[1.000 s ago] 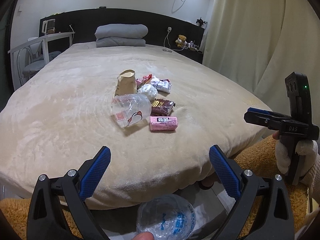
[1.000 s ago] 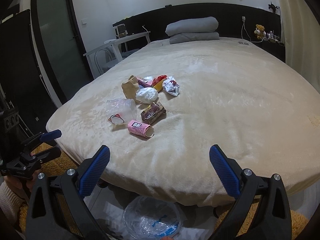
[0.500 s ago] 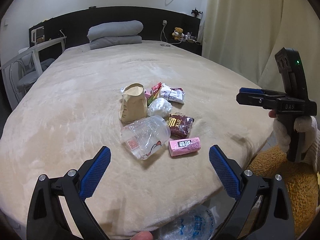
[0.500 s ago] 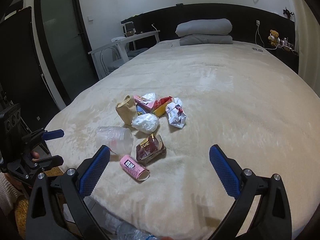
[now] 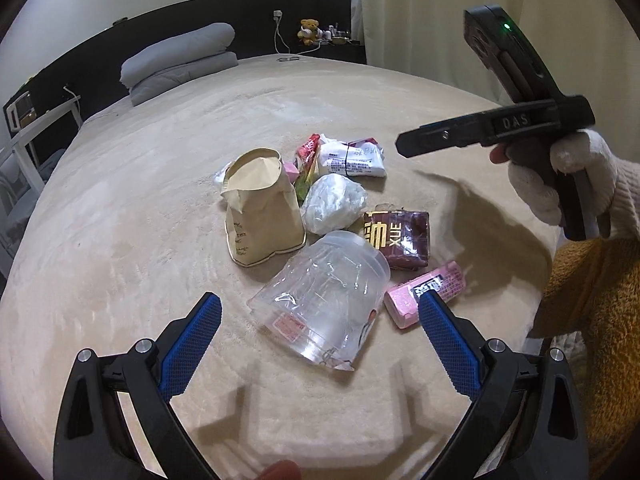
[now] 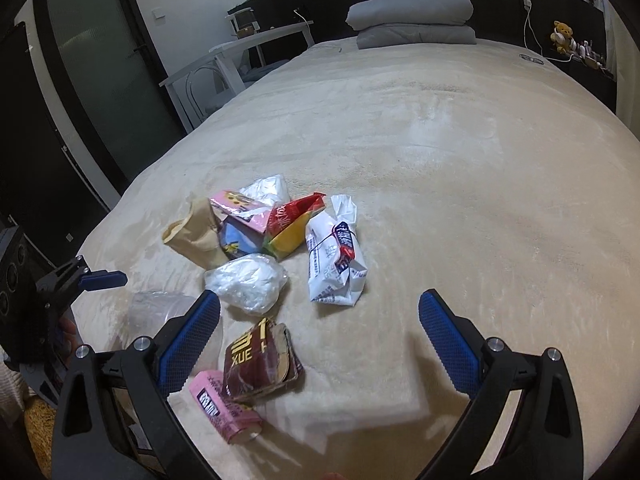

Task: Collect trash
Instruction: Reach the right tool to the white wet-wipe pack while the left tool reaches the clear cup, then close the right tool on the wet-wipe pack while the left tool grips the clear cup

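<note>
A pile of trash lies on the beige bed [image 5: 120, 208]: a clear plastic cup [image 5: 324, 300], a brown paper bag [image 5: 260, 212], a white crumpled bag [image 5: 332, 204], a maroon carton [image 5: 400, 236], a pink carton [image 5: 424, 292] and a white wrapper [image 5: 352, 158]. My left gripper [image 5: 316, 312] is open, its fingers either side of the clear cup. My right gripper [image 6: 320, 312] is open just above the maroon carton [image 6: 260, 364], near the white wrapper [image 6: 336, 256] and white bag [image 6: 248, 280]. The pink carton [image 6: 224, 408] lies below it.
Folded grey bedding [image 6: 412, 16] lies at the headboard. A white desk and chair [image 6: 240, 64] stand left of the bed by a dark door [image 6: 100, 80]. A curtain [image 5: 440, 20] hangs at the right. An orange plush mat [image 5: 600, 320] lies by the bed's edge.
Both grippers have moved forward from the bed's edge over the bed, close above the trash pile. The plastic bag on the floor has dropped out of view. Both stay open.
</note>
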